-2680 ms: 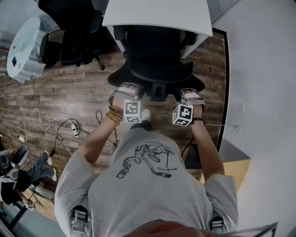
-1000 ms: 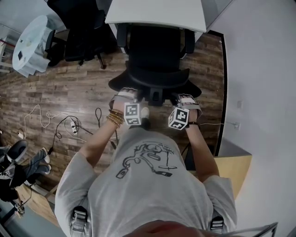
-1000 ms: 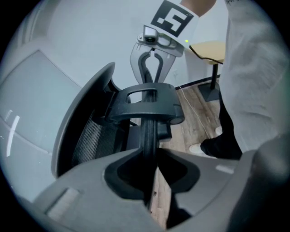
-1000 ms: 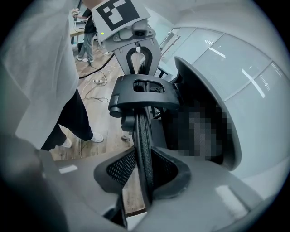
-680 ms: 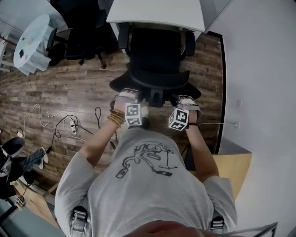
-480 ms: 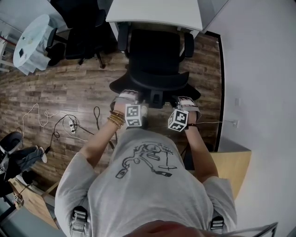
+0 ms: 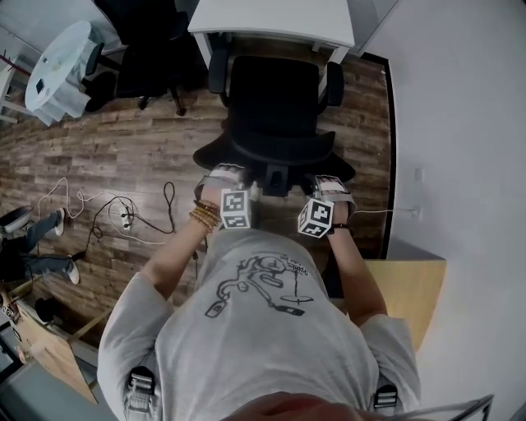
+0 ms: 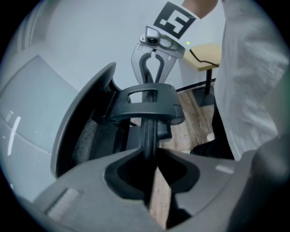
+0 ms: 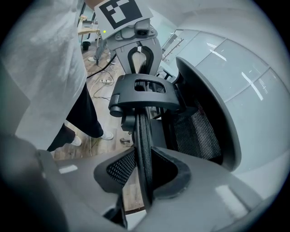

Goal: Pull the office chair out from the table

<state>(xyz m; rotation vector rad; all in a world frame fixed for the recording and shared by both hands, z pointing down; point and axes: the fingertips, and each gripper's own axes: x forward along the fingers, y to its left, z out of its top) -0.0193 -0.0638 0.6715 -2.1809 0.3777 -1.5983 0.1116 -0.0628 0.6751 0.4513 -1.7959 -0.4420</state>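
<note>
Black mesh and moulded plastic throughout the office chair [image 7: 275, 99]. From the head view alone: seat pointing to 12 o'clock at the white tabletop [image 7: 271, 16], front edge near it, backrest at 6 o'clock, long axis 12 to 6. From the gripper views alone: left gripper [image 8: 152, 156] and right gripper [image 9: 145, 170] each clamped on the thin curved backrest rim, either side of a looped centre bracket [image 9: 140, 100].

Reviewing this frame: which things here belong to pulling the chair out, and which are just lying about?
In the job: office chair, clamped at its back rim by left gripper and right gripper; white table.
Lying about: second black chair, round table, floor cables, wooden desk.
</note>
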